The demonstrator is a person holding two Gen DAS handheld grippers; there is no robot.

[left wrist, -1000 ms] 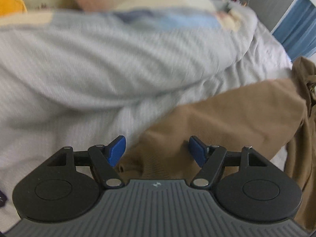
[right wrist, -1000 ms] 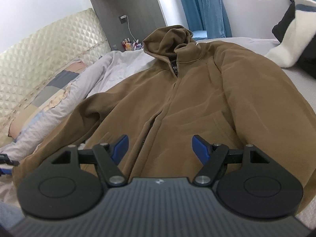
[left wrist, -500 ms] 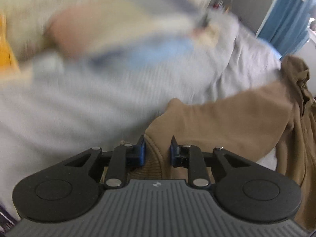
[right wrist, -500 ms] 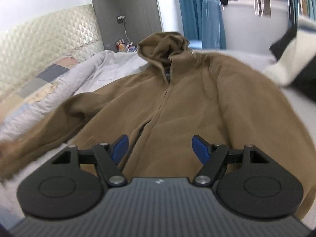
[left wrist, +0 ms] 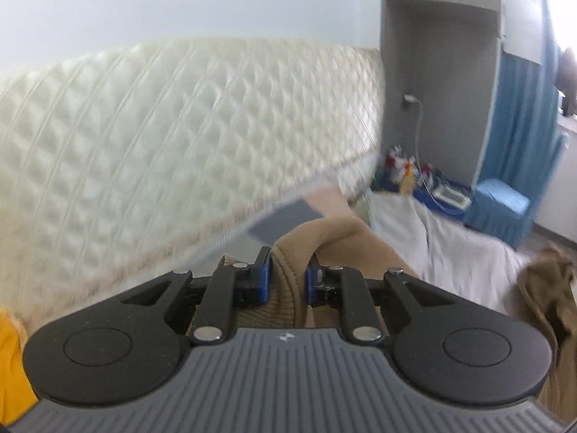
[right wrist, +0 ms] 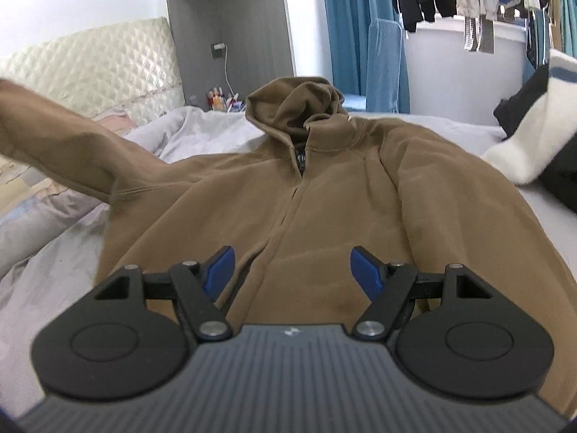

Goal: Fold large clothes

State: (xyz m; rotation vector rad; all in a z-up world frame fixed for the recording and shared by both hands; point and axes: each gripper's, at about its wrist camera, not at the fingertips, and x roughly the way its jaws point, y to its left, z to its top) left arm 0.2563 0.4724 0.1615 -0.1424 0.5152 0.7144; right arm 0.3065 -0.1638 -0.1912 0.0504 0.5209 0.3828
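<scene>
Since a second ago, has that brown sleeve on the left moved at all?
Yes. The sleeve, shut in the left gripper, has risen off the grey bedding and now stretches up across the quilted headboard.

Bed with pale grey sheet carries all items. Brown hooded jacket lies flat across its centre, front up, hood at the far end, hem at the near edge. Rumpled grey quilt lies along the left side, toward the quilted cream headboard. A black and white garment lies at the far right, touching the jacket's shoulder.
</scene>
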